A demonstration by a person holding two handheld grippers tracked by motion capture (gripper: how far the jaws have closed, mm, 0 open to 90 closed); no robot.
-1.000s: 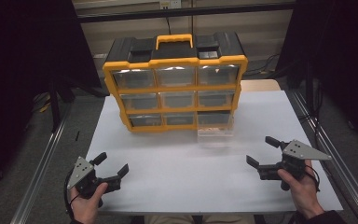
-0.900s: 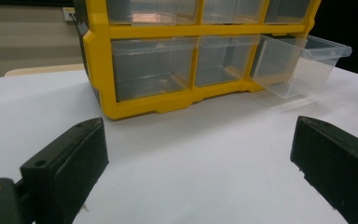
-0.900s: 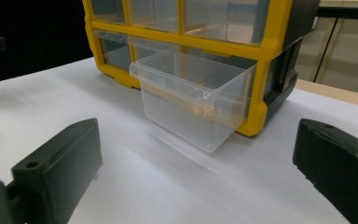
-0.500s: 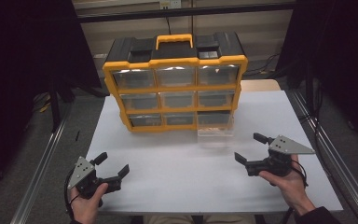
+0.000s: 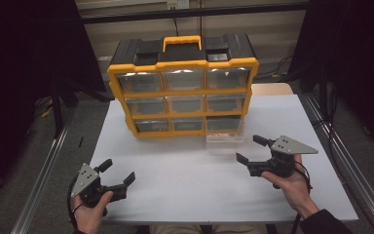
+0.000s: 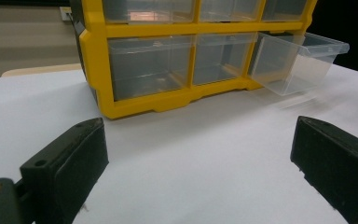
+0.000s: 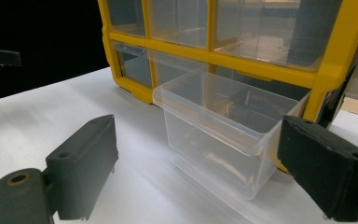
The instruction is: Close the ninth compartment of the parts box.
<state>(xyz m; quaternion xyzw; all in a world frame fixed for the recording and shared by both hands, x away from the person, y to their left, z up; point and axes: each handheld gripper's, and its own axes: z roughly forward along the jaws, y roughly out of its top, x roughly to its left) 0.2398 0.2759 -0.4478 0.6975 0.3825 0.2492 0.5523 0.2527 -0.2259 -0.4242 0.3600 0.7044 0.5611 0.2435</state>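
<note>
A yellow and black organizer with clear drawers stands at the back of the white table. Its bottom right drawer is pulled out and looks empty. My right gripper hovers just to the right of and in front of that drawer. Its jaws have just been closing a little but stand open, with nothing between them. In the right gripper view the drawer lies ahead of the gripper, apart from it. My left gripper rests open near the front left, facing the organizer.
Metal rails run along both sides of the table. Bare white tabletop lies between the two grippers and in front of the organizer. A wooden surface shows behind the table at right.
The right hand has carried its gripper leftward and nearer the pulled-out drawer. The left gripper has stayed where it was.
</note>
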